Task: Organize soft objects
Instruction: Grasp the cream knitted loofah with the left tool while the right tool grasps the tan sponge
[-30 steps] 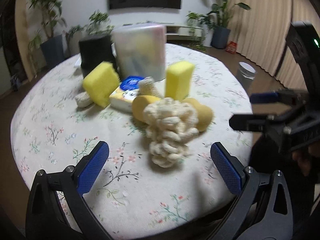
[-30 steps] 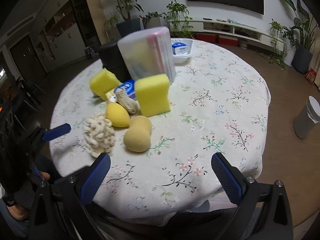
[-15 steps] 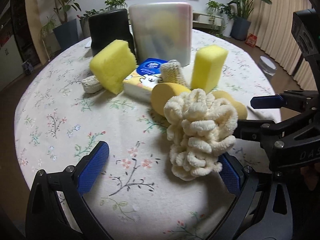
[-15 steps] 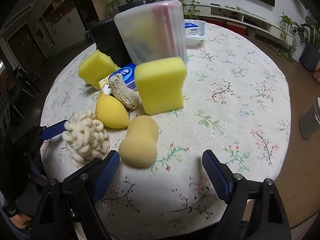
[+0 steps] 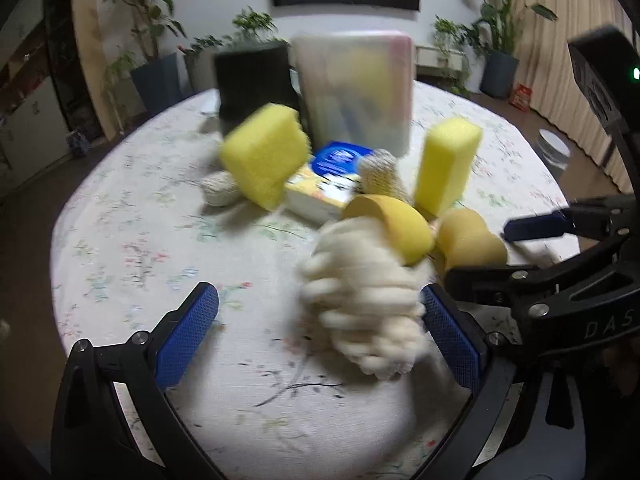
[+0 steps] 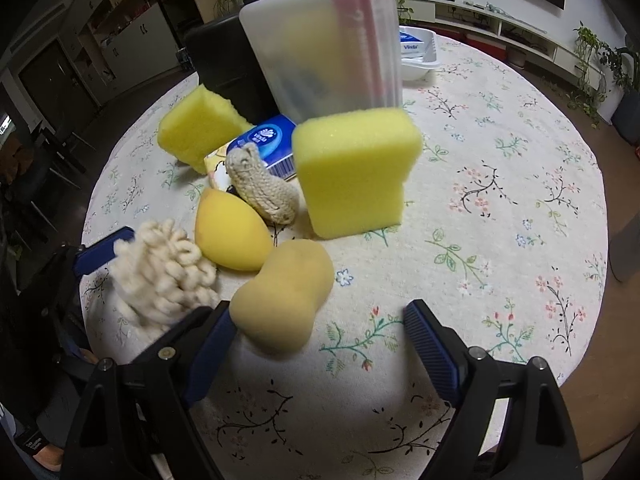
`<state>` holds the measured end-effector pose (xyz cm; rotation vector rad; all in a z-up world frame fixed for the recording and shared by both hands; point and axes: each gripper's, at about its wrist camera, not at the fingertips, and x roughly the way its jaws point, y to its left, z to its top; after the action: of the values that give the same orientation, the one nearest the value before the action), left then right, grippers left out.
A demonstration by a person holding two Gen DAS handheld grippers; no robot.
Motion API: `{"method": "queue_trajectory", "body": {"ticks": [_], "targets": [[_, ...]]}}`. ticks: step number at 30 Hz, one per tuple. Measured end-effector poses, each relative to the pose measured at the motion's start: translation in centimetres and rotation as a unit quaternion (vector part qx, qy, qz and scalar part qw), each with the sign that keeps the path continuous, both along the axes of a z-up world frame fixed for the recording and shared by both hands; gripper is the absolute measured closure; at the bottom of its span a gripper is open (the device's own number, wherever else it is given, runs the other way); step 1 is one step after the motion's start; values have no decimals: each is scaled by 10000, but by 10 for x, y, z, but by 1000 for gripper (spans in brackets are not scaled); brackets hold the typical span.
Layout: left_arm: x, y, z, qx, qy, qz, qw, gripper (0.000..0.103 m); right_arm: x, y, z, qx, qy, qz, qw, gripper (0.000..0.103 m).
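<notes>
A cream loopy scrubber (image 5: 360,300) lies on the floral tablecloth (image 5: 140,248) between the fingers of my left gripper (image 5: 320,336), close against the right pad; the jaws stand wide, so it is open. The picture is blurred by motion. A tan peanut-shaped sponge (image 6: 284,292) lies in front of my right gripper (image 6: 320,344). Its left pad (image 6: 212,340) is at the sponge's edge and the right pad is well apart from it. An egg-shaped yellow sponge (image 6: 230,236), a knitted piece (image 6: 260,188) and two yellow sponge blocks (image 6: 352,172) (image 6: 200,128) lie behind.
A blue and yellow tissue pack (image 6: 264,140) lies among the sponges. Behind it stand a translucent lidded container (image 6: 324,44) and a black box (image 6: 224,64). A white tray (image 6: 420,64) sits at the far side. The table's right half (image 6: 500,200) is bare cloth.
The left gripper closed in on the cream scrubber, which now sits between its fingers. The right gripper's jaws narrowed and it moved in and down toward the peanut-shaped sponge.
</notes>
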<state>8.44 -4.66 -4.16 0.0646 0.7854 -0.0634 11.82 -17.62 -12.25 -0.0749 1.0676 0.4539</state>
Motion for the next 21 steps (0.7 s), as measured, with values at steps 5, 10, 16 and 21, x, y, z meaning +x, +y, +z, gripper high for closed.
{"method": "queue_trajectory", "body": {"ticks": [5,10,16,21], "targets": [[4,8,-5,-160,94,73,9998,2,1,4,-2,-34,-15,-51,10000,12],[7,11,-7,-141,142,133,9997,1,-1,8,-4,-134,-101,-77,9998,10],[10,10,-15,105,306,166,9993,1,-3,13,-8,-366,-371,-154,9985,10],[10,13,-14,136,301,248,9991,3,-4,13,-8,-383,-402,-228,9982,9]]}}
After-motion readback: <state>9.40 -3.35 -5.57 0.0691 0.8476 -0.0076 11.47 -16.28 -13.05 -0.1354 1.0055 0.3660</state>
